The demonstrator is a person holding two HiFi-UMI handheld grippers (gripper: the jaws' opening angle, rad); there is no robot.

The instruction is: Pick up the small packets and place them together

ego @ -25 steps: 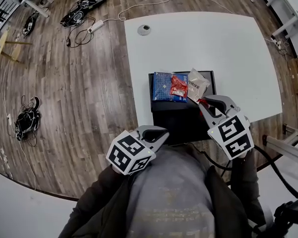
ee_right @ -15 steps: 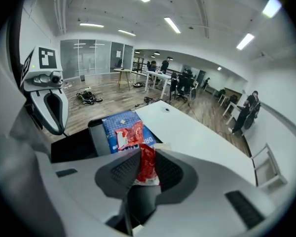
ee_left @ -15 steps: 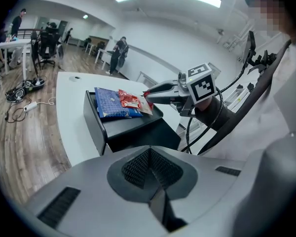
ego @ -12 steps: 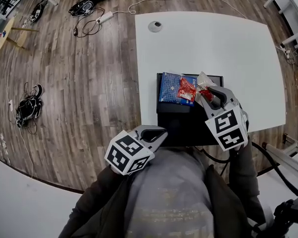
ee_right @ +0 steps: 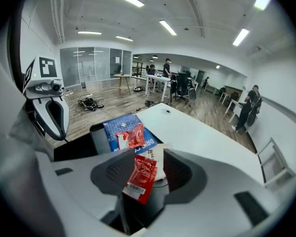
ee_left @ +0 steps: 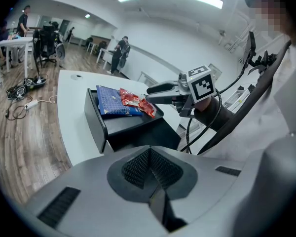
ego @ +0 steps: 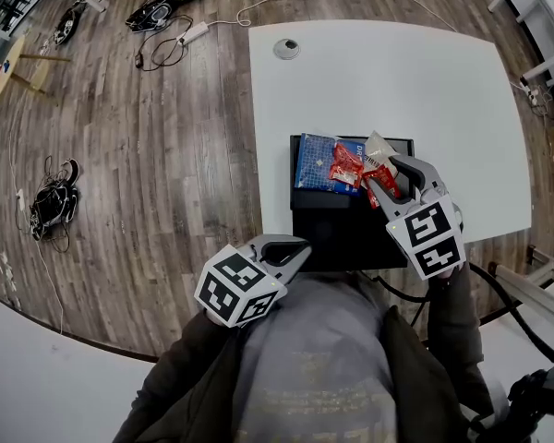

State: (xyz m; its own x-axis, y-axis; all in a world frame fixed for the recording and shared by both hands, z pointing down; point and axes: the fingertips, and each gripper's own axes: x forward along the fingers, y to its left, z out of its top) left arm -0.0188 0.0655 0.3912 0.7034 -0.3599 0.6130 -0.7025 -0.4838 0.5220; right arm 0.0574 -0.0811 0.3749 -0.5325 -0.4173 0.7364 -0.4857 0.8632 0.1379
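Fingers (ego: 415, 168) of the right gripper (ego: 394, 177) stand apart in the head view, having just been opening, with a red sachet (ego: 380, 175) between them above the black box (ego: 342, 224). Beyond their tips lie a blue packet (ego: 312, 160), a second red sachet (ego: 347, 166) and a pale packet (ego: 379, 146).

Left gripper view: the left gripper (ee_left: 150, 169) has its jaws pressed together, empty, well short of the box.

Right gripper view: the red sachet (ee_right: 140, 177) leans by the picture-left pad, perhaps touching it, clear of the other.
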